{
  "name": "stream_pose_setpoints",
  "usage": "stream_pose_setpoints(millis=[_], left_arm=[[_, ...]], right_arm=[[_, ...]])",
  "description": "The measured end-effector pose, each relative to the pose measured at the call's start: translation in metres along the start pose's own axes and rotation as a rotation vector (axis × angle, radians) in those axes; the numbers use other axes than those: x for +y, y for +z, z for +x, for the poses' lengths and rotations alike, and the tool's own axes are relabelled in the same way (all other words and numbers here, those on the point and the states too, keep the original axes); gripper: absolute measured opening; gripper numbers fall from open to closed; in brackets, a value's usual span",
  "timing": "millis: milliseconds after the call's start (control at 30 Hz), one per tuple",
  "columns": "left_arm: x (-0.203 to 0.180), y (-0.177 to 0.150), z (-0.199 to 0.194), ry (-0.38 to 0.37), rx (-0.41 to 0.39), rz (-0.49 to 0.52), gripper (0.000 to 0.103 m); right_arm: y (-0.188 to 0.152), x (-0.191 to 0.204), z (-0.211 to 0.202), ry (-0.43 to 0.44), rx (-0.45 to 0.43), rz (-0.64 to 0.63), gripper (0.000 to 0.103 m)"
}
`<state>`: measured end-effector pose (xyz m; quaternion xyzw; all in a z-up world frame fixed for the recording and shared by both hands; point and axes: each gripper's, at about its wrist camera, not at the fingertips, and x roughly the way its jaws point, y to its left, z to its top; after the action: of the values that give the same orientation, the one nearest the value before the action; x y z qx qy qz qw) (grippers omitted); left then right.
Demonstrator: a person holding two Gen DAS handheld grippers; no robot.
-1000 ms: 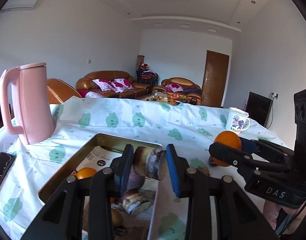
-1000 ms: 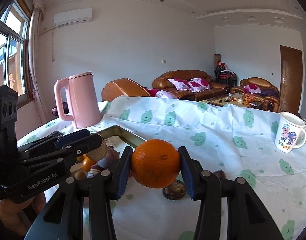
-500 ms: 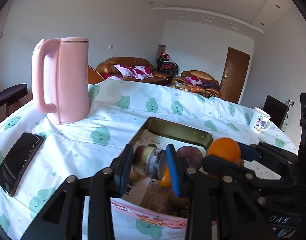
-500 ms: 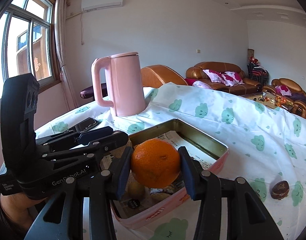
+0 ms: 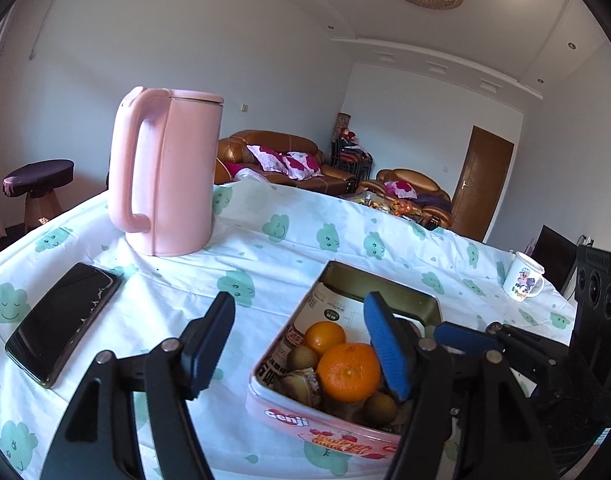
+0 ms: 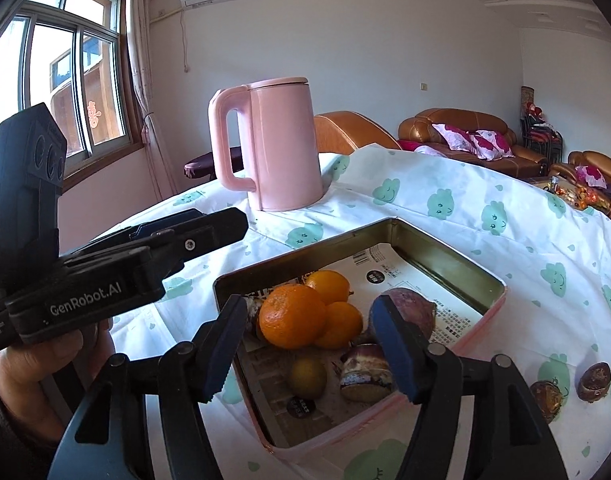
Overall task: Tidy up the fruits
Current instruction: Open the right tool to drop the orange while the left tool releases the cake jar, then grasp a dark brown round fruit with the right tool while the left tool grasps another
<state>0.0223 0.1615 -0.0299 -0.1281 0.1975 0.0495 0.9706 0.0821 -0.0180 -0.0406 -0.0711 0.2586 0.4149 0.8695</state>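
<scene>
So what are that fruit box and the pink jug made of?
The box looks like metal tin: dull gold, reflective inner walls and a printed pink outside. The jug seems matte plastic, smooth and evenly pink, though a coated metal body can't be ruled out.

Rectangular metal tin (image 6: 481,270): dull brass-toned inner walls, glossy pink printed outside, floor lined with printed paper (image 6: 457,322). Large orange (image 6: 291,316): pebbled, faintly shiny peel. Cut purple sweet potato piece (image 6: 365,372): rough skin, matt crumbly face. White cloth with green cloud print (image 5: 265,272) over bench: soft, creased, matt. Tall pink plastic kettle (image 5: 165,172): smooth satin. Black smartphone (image 5: 61,320): glossy glass, cracked.
</scene>
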Motion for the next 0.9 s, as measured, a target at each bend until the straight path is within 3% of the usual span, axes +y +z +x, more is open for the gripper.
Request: stream_pose_setpoints(millis=[67, 267, 400, 467, 533, 700, 900], left_arm=[[-0.001, 0.001, -0.001, 0.004, -0.006, -0.005, 0.077], [-0.020, 0.003, -0.002, -0.016, -0.012, 0.028, 0.078], [-0.050, 0.002, 0.004, -0.049, -0.004, 0.082, 0.079], [-0.068, 0.000, 0.007, -0.065, 0.000, 0.111, 0.087], [-0.088, -0.001, 0.012, -0.087, 0.010, 0.142, 0.088], [-0.139, -0.010, 0.028, -0.132, 0.030, 0.240, 0.088], [-0.179, -0.023, 0.058, -0.170, 0.102, 0.294, 0.088]], right_arm=[[-0.002, -0.014, -0.013, -0.036, -0.008, 0.008, 0.067], [-0.014, -0.076, -0.058, -0.184, -0.017, 0.079, 0.068], [-0.024, -0.121, -0.082, -0.336, -0.016, 0.136, 0.068], [-0.030, -0.140, -0.089, -0.386, -0.012, 0.174, 0.068], [-0.036, -0.157, -0.092, -0.423, 0.003, 0.206, 0.068], [-0.047, -0.180, -0.079, -0.460, 0.082, 0.254, 0.068], [-0.045, -0.192, -0.061, -0.435, 0.160, 0.286, 0.067]])
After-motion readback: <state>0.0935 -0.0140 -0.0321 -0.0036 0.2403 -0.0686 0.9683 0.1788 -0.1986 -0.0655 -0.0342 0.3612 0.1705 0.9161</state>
